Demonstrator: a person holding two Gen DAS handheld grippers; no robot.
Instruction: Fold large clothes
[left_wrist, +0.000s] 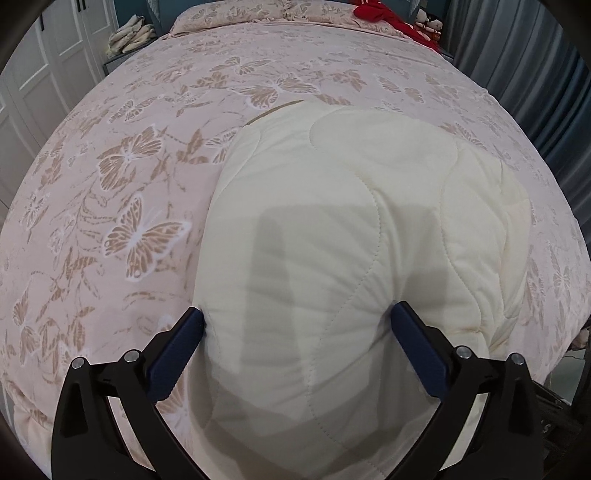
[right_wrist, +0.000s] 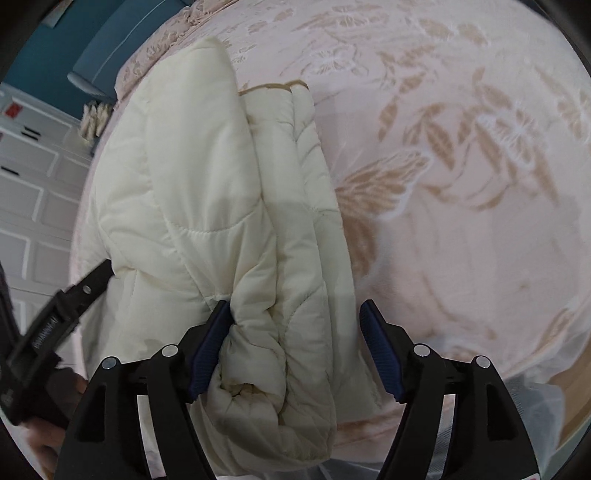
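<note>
Cream quilted jacket (left_wrist: 332, 229) lies folded into a thick bundle near the bed's (left_wrist: 110, 184) near edge, on a pink bedspread patterned with tan butterflies. Wide bare bedspread stretches beyond it toward the far pillows. Puffy, stitched panels are stacked in soft rolls, with a tan-trimmed edge at the far end.

Left hand-held gripper (left_wrist: 297, 319) stands wide, its blue ribbed pads at either side of the bundle's near end, both touching the fabric; whether they press I cannot tell.

Right hand-held gripper (right_wrist: 295, 314) is spread around the layered side of the jacket: the left pad touches a fold, the right pad stands clear of the cloth. White cabinet doors (right_wrist: 29, 206) stand beside the bed.
</note>
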